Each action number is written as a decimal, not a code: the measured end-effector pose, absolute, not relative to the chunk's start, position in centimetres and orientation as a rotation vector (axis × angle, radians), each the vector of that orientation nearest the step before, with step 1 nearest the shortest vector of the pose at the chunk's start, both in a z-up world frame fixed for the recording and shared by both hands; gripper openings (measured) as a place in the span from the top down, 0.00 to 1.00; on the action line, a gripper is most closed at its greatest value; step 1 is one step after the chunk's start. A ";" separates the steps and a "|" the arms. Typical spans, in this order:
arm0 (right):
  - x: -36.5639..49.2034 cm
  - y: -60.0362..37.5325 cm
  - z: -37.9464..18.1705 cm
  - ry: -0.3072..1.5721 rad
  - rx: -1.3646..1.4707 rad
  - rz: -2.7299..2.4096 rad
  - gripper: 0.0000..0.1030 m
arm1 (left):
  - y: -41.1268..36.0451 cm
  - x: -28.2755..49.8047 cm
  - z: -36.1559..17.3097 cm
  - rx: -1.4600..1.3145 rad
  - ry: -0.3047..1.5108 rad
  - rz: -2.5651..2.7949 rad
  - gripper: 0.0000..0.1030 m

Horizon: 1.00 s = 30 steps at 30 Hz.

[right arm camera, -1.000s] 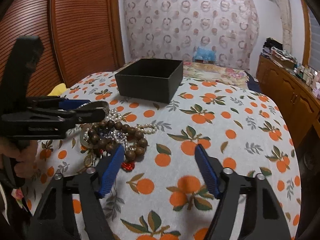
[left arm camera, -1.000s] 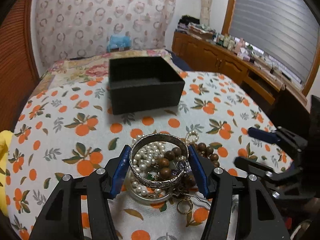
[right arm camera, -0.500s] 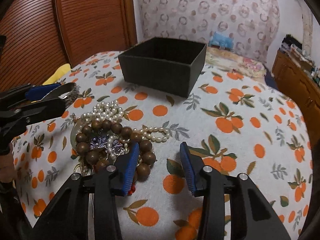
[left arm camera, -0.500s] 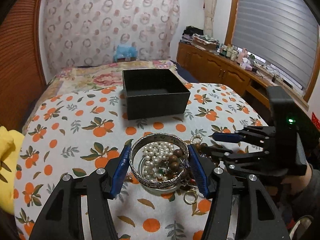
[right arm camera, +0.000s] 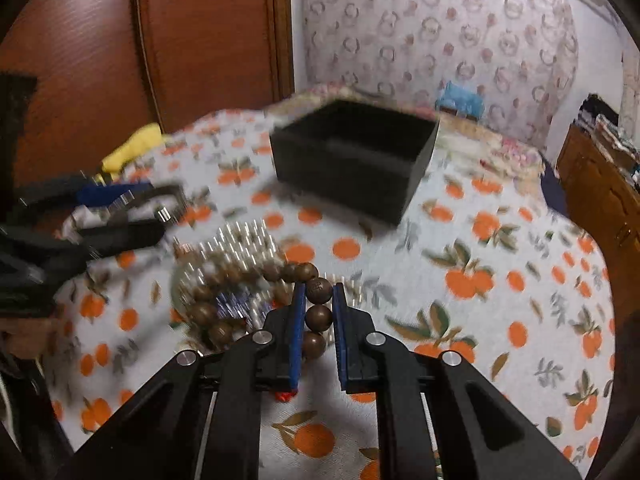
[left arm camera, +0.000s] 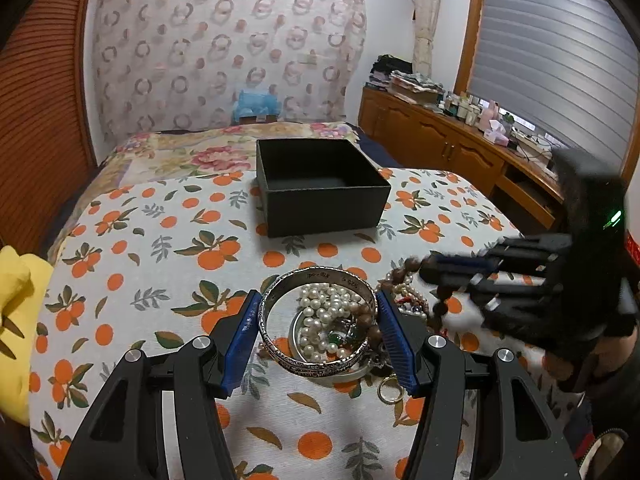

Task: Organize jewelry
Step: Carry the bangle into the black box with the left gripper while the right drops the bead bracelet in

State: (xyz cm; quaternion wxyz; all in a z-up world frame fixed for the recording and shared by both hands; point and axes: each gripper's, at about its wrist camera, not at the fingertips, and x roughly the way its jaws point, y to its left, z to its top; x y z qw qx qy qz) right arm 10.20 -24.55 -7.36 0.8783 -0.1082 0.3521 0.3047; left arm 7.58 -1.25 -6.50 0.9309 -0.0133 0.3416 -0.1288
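Note:
My left gripper [left arm camera: 318, 332] is shut on a silver engraved bangle [left arm camera: 280, 354] and holds it above the jewelry pile [left arm camera: 332, 328] of pearls, rings and beads. My right gripper [right arm camera: 317, 308] is shut on a brown wooden bead bracelet [right arm camera: 319, 314], whose beads trail left over the pile [right arm camera: 236, 280]. In the left wrist view the right gripper [left arm camera: 436, 270] shows at the right, beads [left arm camera: 438, 308] hanging from it. An open black box [left arm camera: 320, 188] stands beyond the pile; it also shows in the right wrist view [right arm camera: 352, 156].
An orange-print cloth [left arm camera: 160, 248] covers the surface. A yellow cloth [left arm camera: 16, 320] lies at its left edge. A wooden cabinet [left arm camera: 452, 152] with clutter runs along the right. A gold ring [left arm camera: 390, 392] lies at the pile's near side.
My right gripper has closed on the wooden bead bracelet and lifted it from the pile. My left gripper has risen slightly with the bangle still in it.

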 end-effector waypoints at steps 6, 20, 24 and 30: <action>9.9 -25.0 -3.5 0.646 -0.201 0.654 0.86 | -1.1 7.8 -5.9 -0.015 0.684 -0.264 0.46; 13.0 -26.9 0.3 0.566 -0.164 0.653 0.86 | -2.1 12.2 -4.0 0.021 0.676 -0.302 0.46; 14.7 -27.1 0.8 0.552 -0.163 0.654 0.86 | -3.0 14.8 -3.3 0.050 0.678 -0.303 0.46; 17.7 -27.1 2.1 0.519 -0.161 0.646 0.86 | -4.0 19.6 -3.1 0.070 0.694 -0.292 0.46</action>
